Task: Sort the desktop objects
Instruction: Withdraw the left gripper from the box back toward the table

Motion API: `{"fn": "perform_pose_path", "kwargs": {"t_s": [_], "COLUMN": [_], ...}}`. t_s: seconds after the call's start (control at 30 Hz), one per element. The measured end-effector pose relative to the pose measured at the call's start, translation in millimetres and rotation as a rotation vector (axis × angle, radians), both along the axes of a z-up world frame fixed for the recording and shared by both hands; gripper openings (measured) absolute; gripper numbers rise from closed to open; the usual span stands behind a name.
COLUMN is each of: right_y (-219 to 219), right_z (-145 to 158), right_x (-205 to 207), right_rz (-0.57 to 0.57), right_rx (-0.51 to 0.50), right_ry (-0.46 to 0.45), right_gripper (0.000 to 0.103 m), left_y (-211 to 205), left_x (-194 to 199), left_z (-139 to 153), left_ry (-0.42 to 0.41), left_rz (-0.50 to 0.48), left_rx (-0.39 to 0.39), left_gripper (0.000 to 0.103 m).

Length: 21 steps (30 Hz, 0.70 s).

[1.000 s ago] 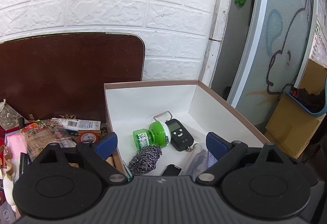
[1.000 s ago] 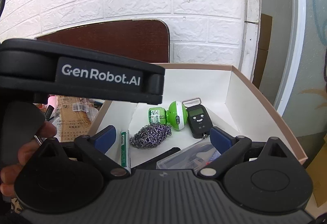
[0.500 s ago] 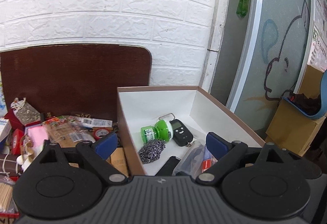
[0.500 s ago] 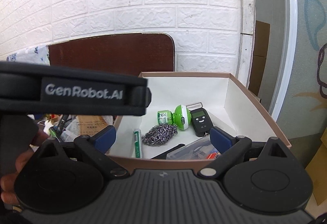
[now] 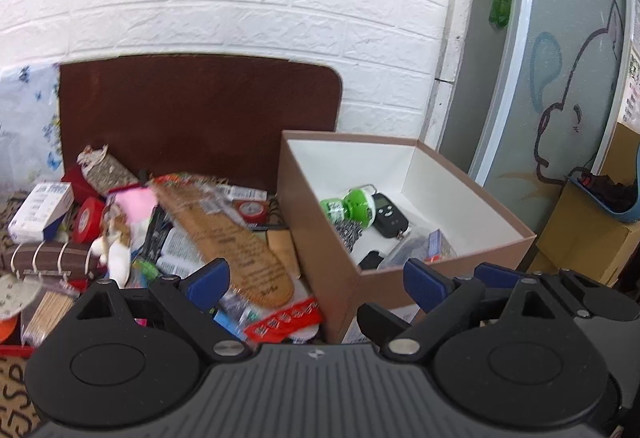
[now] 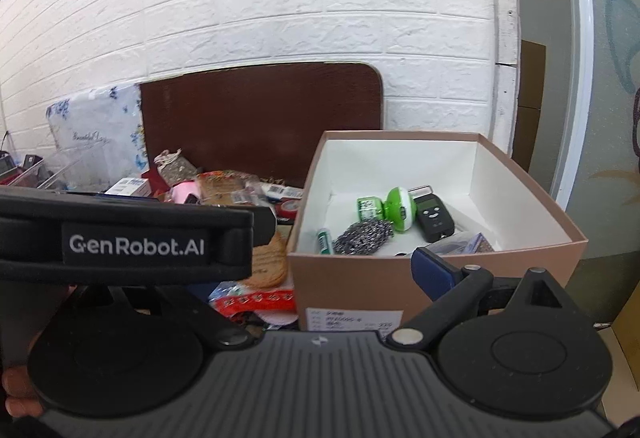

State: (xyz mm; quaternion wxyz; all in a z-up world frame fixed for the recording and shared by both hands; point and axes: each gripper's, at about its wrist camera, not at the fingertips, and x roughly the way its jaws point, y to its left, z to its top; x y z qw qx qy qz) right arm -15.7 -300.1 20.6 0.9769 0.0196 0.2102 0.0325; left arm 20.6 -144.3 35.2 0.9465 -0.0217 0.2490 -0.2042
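Observation:
A brown box with a white inside stands right of centre. It holds a green lantern, a black hand scale, a steel scourer and a clear case. Left of it lies a clutter pile with a cork insole, red tape and a small white carton. My left gripper hangs open and empty before the box's near corner. My right gripper is open and empty in front of the box. Its left finger is hidden behind the left gripper's body.
A dark brown board leans on the white brick wall behind the pile. A floral white pack stands further left. Cardboard boxes and a blue bin sit at the right by a glass door. A hand holds the left gripper.
Both grippers have drawn back from over the box. The left view has swung left, bringing the clutter pile into sight. Both stay open and empty.

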Motion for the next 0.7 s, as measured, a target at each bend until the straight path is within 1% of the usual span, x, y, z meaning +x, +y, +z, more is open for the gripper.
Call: {"fn": "perform_pose_path", "kwargs": {"t_s": [0.2, 0.33, 0.5, 0.7], "right_y": [24, 43, 73, 105], "right_z": [-14, -29, -42, -49], "right_x": [-6, -6, -1, 6], "right_rz": [0.05, 0.095, 0.161, 0.251], "right_rx": [-0.012, -0.016, -0.041, -0.084], "right_ry": [0.047, 0.093, 0.133, 0.14], "right_gripper": [0.097, 0.097, 0.097, 0.097], "left_y": [29, 50, 82, 123], "left_x": [-17, -24, -22, -10], "left_z": [-23, -39, -50, -63], "left_ry": [0.052, 0.089, 0.125, 0.166], "left_rz": [0.046, 0.077, 0.158, 0.253], "left_rx": [-0.04, -0.057, -0.084, -0.14], "left_gripper": [0.096, 0.096, 0.096, 0.096]}}
